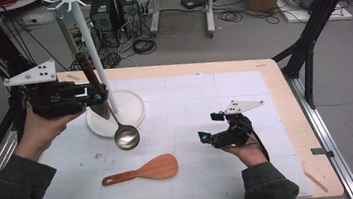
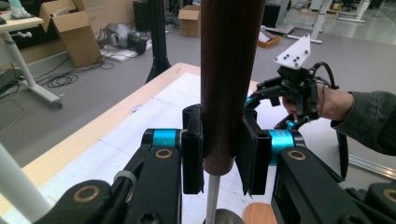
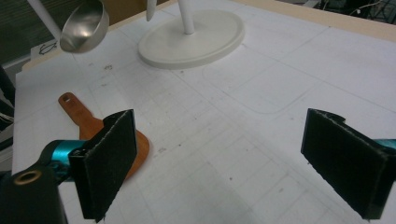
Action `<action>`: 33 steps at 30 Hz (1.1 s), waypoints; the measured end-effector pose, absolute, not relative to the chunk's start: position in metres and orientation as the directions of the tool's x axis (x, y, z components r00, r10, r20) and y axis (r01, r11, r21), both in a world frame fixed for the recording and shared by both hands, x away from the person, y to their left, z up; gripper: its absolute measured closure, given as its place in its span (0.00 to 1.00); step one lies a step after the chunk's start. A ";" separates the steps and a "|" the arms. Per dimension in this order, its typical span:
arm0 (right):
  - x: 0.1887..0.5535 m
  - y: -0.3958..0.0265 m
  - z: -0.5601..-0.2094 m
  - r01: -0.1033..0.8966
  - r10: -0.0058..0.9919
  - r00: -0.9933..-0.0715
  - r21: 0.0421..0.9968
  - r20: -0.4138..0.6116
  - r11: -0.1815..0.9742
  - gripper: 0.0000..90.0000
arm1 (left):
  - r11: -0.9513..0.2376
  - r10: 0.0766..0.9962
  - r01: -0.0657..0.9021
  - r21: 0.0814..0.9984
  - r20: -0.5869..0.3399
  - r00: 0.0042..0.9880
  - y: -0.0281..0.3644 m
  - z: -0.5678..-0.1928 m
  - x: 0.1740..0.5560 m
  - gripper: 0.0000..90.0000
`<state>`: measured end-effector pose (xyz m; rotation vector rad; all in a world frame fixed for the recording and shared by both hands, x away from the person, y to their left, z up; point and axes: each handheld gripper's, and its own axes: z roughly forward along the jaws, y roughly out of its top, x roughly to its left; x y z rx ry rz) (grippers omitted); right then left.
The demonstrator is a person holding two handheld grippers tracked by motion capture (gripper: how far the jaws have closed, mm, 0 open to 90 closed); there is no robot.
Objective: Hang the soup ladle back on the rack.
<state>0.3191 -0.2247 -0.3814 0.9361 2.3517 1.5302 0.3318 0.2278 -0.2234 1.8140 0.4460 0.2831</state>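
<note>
While left tongs (image 2: 219,154) clamp ladle (image 1: 116,121) handle above table (image 1: 273,83) | right tongs (image 3: 233,163) gape empty | spatula (image 1: 147,170) between.

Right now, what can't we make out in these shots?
- Ladle: in the left gripper view its bowl is cut off by the bottom edge.
- Wooden spatula: in the right gripper view its blade hides behind the tool's own jaw.
- Rack: in the high view the hook tips are too small.
</note>
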 end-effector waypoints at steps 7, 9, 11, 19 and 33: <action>0.316 -0.239 -0.382 0.418 0.624 -0.760 0.872 0.181 0.255 0.10 | -0.239 0.451 0.154 0.959 -0.031 0.892 0.235 -0.214 0.344 0.82; 0.315 -0.242 -0.382 0.416 0.629 -0.756 0.874 0.180 0.251 0.10 | -0.240 0.453 0.155 0.958 -0.031 0.891 0.236 -0.211 0.346 0.81; 0.315 -0.244 -0.383 0.419 0.632 -0.753 0.874 0.182 0.248 0.10 | -0.242 0.452 0.159 0.957 -0.033 0.891 0.238 -0.210 0.349 0.82; 0.313 -0.249 -0.384 0.431 0.660 -0.730 0.869 0.178 0.243 0.00 | -0.248 0.458 0.165 0.955 -0.034 0.889 0.242 -0.203 0.358 0.82; 0.314 -0.249 -0.383 0.428 0.663 -0.727 0.872 0.175 0.238 0.00 | -0.244 0.452 0.179 0.953 -0.052 0.891 0.245 -0.182 0.382 0.82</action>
